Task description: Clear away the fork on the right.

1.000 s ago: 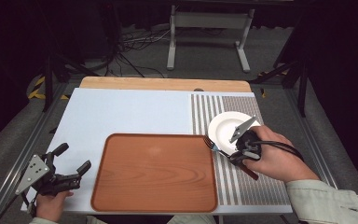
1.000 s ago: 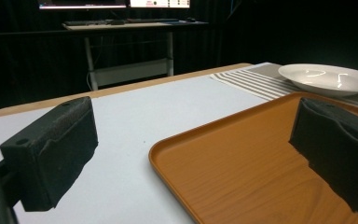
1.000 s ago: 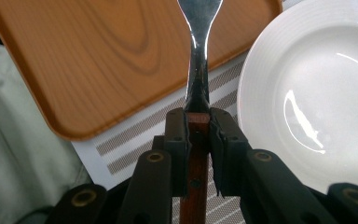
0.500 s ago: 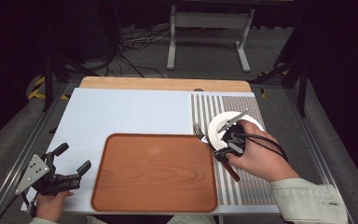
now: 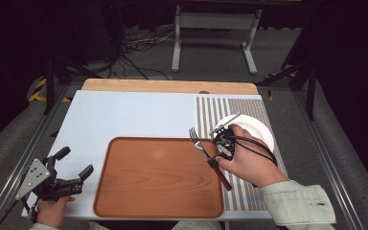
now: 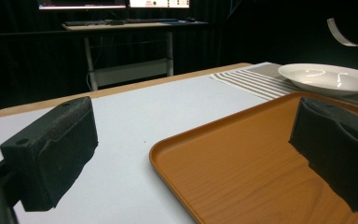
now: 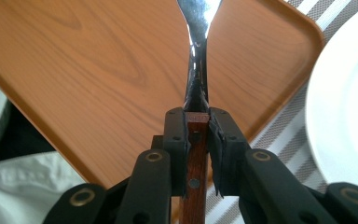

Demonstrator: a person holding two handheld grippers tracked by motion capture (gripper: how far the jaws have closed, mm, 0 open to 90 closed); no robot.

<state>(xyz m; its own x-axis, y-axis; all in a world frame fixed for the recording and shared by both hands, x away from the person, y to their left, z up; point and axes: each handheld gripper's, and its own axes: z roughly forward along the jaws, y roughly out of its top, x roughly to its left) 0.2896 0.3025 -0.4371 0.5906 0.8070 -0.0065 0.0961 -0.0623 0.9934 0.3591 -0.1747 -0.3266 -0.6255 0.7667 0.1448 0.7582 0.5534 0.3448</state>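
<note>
The fork (image 5: 210, 157) was held by its wooden handle in the right gripper (image 5: 224, 144), jaws clamped tight on either side of it. In the right gripper view the handle (image 7: 196, 158) was seen pinched between the two black jaws, the metal neck running up over the wooden tray (image 7: 98, 65). From the high view the fork was seen above the tray's right edge, tines pointed toward the far left, handle end slanted back toward the person. The white plate (image 5: 256, 128) was seen just beyond the right hand (image 5: 249, 163), on the striped mat (image 5: 211, 112), beside the tray (image 5: 158, 177).

Over at the near left corner of the table (image 5: 124, 115), the left gripper (image 5: 72, 165) was held low, jaws spread wide with nothing between them. In the left gripper view the pads (image 6: 56, 149) were seen well apart, the tray's near corner (image 6: 223, 172) between them, and the plate (image 6: 326, 77) farther off.
</note>
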